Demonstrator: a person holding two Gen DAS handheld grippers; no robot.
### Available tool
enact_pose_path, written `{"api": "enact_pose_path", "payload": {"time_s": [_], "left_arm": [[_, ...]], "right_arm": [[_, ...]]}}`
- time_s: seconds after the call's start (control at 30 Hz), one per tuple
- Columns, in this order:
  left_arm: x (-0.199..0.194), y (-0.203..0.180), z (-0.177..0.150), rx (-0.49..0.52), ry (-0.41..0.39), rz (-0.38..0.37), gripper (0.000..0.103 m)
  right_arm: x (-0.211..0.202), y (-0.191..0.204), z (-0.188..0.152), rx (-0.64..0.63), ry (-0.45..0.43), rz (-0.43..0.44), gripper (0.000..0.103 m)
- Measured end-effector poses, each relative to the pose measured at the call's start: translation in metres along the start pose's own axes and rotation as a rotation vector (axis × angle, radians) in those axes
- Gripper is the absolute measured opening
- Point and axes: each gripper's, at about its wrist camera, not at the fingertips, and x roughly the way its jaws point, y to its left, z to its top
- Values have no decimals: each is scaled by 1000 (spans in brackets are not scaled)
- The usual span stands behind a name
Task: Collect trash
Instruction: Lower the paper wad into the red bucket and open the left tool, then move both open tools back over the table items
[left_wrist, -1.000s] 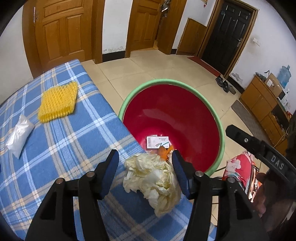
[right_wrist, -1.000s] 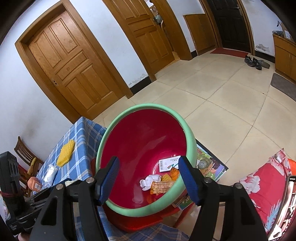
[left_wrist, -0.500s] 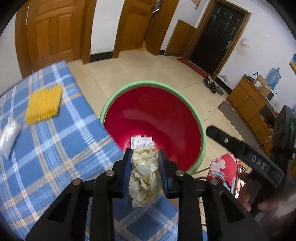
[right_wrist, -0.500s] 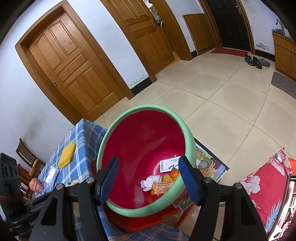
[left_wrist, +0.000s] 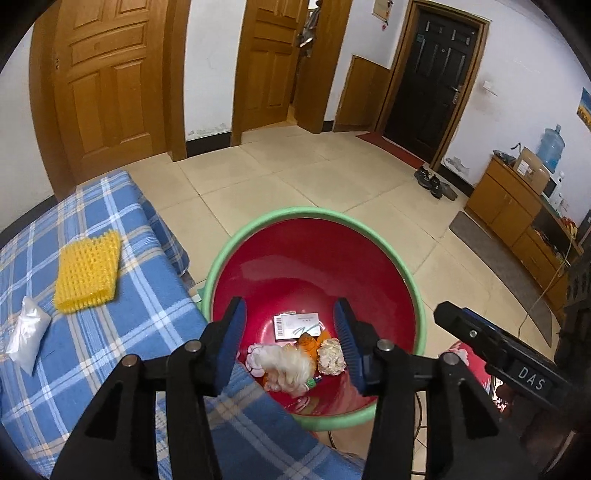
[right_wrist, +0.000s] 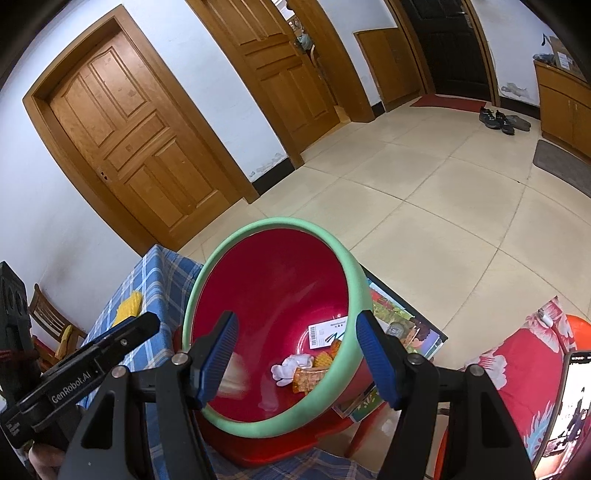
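left tongs (left_wrist: 290, 341) opening, empty, above crumpled paper (left_wrist: 288, 365) in red basin (left_wrist: 314, 258).

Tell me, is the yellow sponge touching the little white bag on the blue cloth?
Apart. The left wrist view shows the yellow sponge and the white bag lying on the blue cloth with a strip of checked cloth between them.

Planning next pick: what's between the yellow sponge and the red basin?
Only bare checked cloth lies between sponge and basin, seen in the left wrist view.
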Motion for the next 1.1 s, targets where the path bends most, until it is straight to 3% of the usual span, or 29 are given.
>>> {"api": "enact_pose_path", "payload": {"time_s": [0.53, 1.1], "left_arm": [[-39, 45, -20, -111, -22, 67, 50], [-100, 129, -55, -270, -73, 220, 50]], "right_arm": [[-16, 26, -3, -39, -16, 35, 71], [-21, 84, -20, -132, 34, 104, 72]]}}
